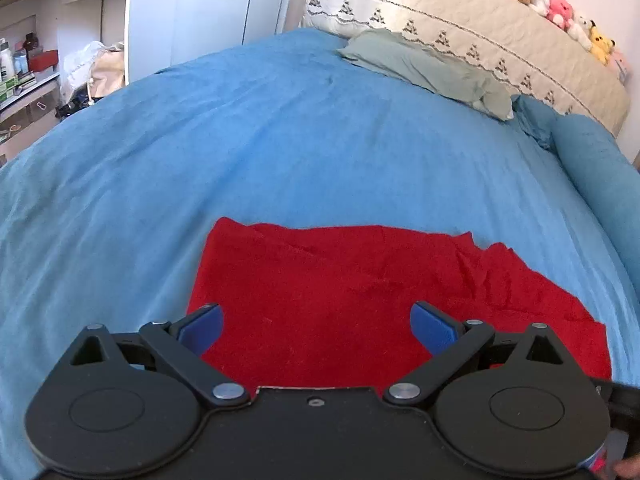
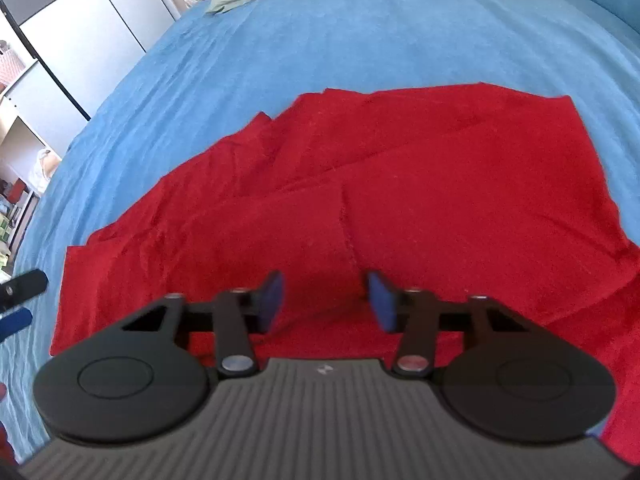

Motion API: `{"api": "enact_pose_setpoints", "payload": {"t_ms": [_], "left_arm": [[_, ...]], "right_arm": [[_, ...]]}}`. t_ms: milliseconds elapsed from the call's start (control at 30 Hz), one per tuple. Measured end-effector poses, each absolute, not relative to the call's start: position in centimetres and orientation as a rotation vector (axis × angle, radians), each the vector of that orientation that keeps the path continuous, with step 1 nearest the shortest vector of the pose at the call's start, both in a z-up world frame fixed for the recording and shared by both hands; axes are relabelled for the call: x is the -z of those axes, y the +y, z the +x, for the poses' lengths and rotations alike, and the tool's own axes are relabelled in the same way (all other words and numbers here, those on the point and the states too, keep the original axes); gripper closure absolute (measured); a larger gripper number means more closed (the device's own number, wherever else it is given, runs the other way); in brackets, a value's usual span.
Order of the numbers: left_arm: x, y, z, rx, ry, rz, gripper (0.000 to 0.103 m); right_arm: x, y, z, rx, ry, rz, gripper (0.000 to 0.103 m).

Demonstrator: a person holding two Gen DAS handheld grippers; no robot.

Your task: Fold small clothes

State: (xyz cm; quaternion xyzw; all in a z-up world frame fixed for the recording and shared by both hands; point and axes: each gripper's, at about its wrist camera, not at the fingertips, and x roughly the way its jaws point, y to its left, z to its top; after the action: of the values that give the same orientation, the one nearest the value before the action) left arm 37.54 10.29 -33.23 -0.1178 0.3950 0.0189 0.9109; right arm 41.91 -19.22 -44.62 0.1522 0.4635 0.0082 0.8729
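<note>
A red garment lies spread on the blue bedspread, partly folded with creases on its right side. My left gripper is open and empty, hovering over the garment's near left part. In the right wrist view the same red garment fills the middle, with overlapping layers and a seam running toward me. My right gripper is open and empty, just above the garment's near edge. The left gripper's fingers show at the far left edge of that view.
A green pillow and a cream quilted headboard with several plush toys are at the bed's far end. A blue bolster lies along the right. Shelves stand left of the bed.
</note>
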Motion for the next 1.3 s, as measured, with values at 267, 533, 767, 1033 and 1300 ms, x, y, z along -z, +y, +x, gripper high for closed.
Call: {"api": "enact_pose_setpoints", "payload": {"t_ms": [267,533,767,1033,1300], "left_arm": [[33.5,10.8,38.4,-0.022,0.817,-0.259,0.001],[33.0,11.0,38.6,-0.011,0.812,-0.241,0.001],[32.4,10.3,38.6,0.001,0.809,-0.229,0.001],[33.9,8.3,38.6,0.035,0.85,-0.198,0.001],[35.0,6.2,38.8,0.076,0.878,-0.147,0.001]], "right_arm": [[45.1,-19.1,42.9,0.046,0.99,0.372,0.067],[42.4,-19.0,43.1,0.039,0.916,0.318,0.08],[35.4,-22.8,42.3,0.06,0.763,0.29,0.08],[36.8,-29.4,40.7,0.218,0.81,0.229,0.08],[40.4,-30.7,40.4,0.266,0.879,0.201,0.078]]}}
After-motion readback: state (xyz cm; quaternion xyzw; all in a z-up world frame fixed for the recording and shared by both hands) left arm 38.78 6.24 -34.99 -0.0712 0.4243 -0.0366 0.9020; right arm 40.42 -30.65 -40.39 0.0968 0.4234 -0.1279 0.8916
